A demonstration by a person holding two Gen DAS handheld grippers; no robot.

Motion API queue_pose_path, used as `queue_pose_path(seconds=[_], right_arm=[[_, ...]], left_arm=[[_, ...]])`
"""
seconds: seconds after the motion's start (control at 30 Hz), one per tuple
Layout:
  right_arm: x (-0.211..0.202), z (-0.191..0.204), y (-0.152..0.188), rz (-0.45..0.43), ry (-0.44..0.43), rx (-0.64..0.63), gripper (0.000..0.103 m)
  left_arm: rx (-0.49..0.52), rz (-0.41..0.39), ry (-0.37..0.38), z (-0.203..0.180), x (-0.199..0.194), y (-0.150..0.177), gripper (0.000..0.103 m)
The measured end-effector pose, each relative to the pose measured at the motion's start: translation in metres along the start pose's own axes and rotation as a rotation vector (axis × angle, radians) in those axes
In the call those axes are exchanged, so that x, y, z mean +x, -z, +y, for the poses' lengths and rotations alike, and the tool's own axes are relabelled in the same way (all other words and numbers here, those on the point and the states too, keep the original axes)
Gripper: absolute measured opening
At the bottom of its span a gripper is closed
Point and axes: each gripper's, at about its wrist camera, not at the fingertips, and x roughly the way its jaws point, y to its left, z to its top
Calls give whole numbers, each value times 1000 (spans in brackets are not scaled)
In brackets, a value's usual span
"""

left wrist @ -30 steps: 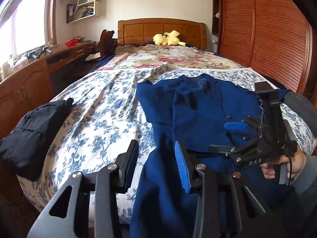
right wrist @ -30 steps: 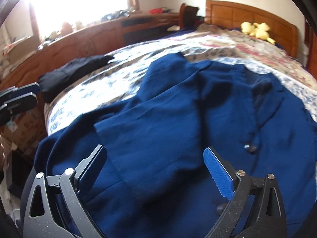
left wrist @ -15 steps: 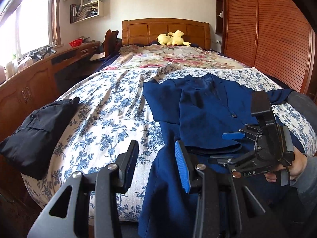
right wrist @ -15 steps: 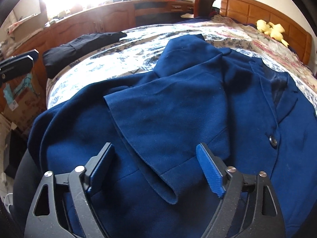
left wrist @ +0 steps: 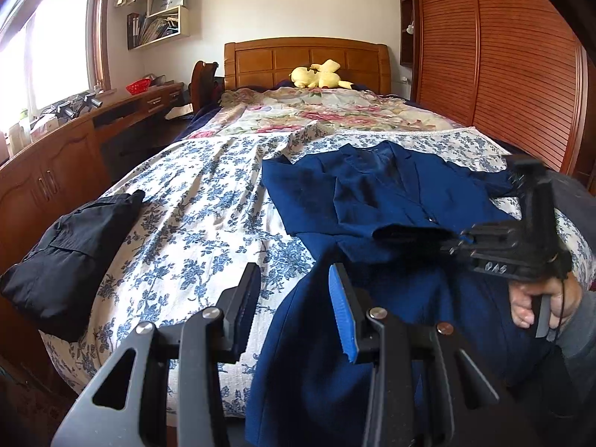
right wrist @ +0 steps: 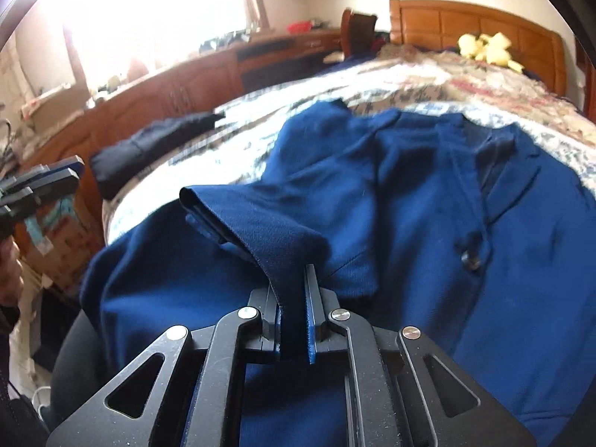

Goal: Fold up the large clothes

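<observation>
A dark blue buttoned coat (left wrist: 376, 201) lies face up on the flowered bedspread (left wrist: 208, 201), its lower part hanging over the bed's foot; it fills the right wrist view (right wrist: 428, 205). My right gripper (right wrist: 294, 309) is shut on the cuff of the coat's sleeve (right wrist: 260, 219) and holds it lifted above the coat's front; it also shows in the left wrist view (left wrist: 460, 240). My left gripper (left wrist: 294, 309) is open and empty, above the bed's foot beside the coat's left edge.
A folded black garment (left wrist: 70, 246) lies at the bed's left front corner. A wooden desk unit (left wrist: 48, 171) runs along the left, a slatted wardrobe (left wrist: 495, 74) along the right. A yellow plush toy (left wrist: 320, 74) sits at the headboard.
My right gripper has closed on the sleeve cuff and lifted it. My left gripper has drawn back from the bed, still open.
</observation>
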Motion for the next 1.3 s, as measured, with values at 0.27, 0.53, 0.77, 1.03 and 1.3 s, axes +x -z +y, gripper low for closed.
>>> queue_pose_path(seconds=[0.27, 0.53, 0.77, 1.03, 1.3], right_arm=[[-16, -7, -8, -61, 23, 34, 7], [-29, -15, -14, -123, 20, 63, 3], [-108, -20, -27, -301, 50, 88, 3], [-186, -54, -3, -369, 309, 192, 3], [-141, -77, 59, -112, 427, 230, 3]], left_arm=[[11, 14, 13, -9, 6, 2, 37], [17, 23, 30, -16, 10, 4, 37], [24, 16, 73, -28, 19, 3, 37], [27, -6, 130, -44, 48, -12, 37], [32, -46, 155, -59, 85, -29, 37]])
